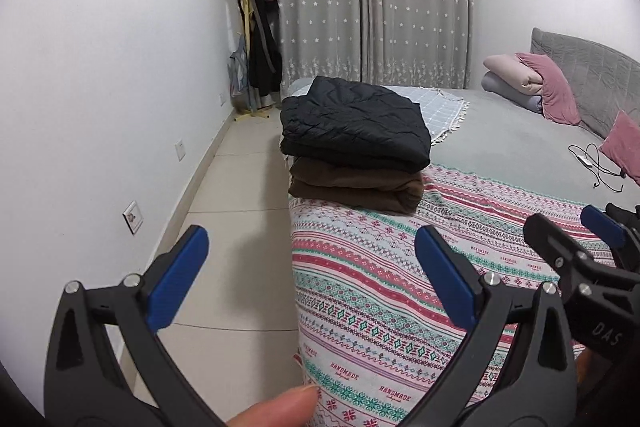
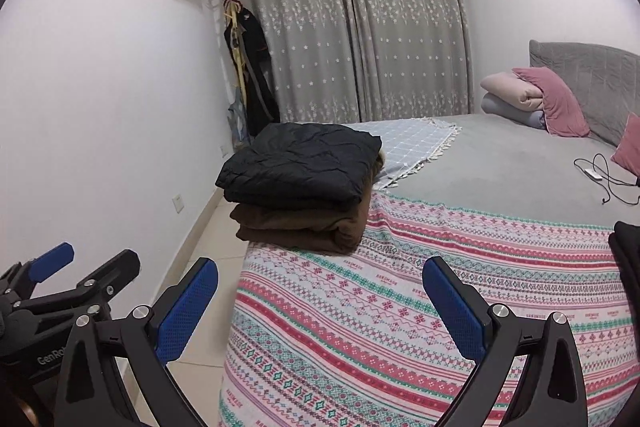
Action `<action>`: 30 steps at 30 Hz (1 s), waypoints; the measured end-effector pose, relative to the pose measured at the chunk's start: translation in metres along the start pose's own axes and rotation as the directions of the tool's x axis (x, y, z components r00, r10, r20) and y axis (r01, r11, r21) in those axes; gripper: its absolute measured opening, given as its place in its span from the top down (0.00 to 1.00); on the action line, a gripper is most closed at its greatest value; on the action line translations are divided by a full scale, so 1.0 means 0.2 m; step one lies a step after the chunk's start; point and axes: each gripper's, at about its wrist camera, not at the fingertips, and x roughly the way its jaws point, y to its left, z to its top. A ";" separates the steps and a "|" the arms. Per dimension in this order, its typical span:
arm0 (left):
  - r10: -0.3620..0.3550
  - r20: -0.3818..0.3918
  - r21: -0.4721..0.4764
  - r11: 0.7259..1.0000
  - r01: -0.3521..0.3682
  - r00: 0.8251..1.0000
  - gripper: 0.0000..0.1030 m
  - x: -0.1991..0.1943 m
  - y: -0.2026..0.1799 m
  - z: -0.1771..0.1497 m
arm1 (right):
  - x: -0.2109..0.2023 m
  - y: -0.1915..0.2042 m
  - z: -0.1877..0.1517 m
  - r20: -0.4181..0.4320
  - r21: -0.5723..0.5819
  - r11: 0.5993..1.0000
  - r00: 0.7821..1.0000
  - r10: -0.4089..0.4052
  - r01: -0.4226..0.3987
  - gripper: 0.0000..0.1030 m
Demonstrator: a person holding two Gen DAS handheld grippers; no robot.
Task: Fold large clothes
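A folded black jacket [image 1: 352,123] lies on top of a folded brown garment [image 1: 356,189] at the bed's left edge; the stack also shows in the right wrist view [image 2: 300,165], with the brown garment [image 2: 300,227] beneath. My left gripper [image 1: 312,267] is open and empty, held above the patterned blanket [image 1: 380,307] short of the stack. My right gripper [image 2: 320,291] is open and empty over the same blanket [image 2: 400,307]. Each gripper appears at the other view's edge: the right one [image 1: 580,239] and the left one [image 2: 88,267]. A dark cloth [image 2: 628,267] shows at the right edge.
The grey bed [image 2: 500,167] carries a checked throw [image 2: 416,139], pink pillows [image 2: 556,99], rolled bedding and a charger cable [image 2: 604,175]. A coat stand with dark clothes [image 1: 256,39] is in the far left corner. Tiled floor [image 1: 240,187] runs along the white wall.
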 end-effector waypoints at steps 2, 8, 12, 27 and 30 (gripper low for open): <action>-0.007 0.001 -0.012 1.000 0.007 1.000 0.01 0.00 0.01 0.00 | 0.00 -0.01 0.00 -0.005 0.010 1.000 1.000 0.007 -0.007 0.00; -0.012 0.008 0.005 1.000 0.012 1.000 0.01 -0.01 -0.01 0.00 | 0.00 -0.01 0.00 -0.006 0.010 1.000 1.000 0.012 -0.012 0.00; -0.024 0.001 0.001 1.000 0.024 1.000 0.01 0.00 -0.01 0.00 | 0.00 -0.02 0.00 -0.006 0.014 1.000 1.000 0.006 -0.006 0.00; -0.010 0.002 0.007 1.000 0.010 1.000 0.01 0.00 -0.01 -0.02 | 0.02 0.01 -0.01 -0.007 0.005 1.000 1.000 -0.002 0.003 0.00; -0.008 -0.001 0.007 1.000 0.008 1.000 0.01 0.01 -0.01 -0.02 | 0.02 0.01 -0.02 -0.012 0.006 1.000 1.000 0.003 -0.003 0.00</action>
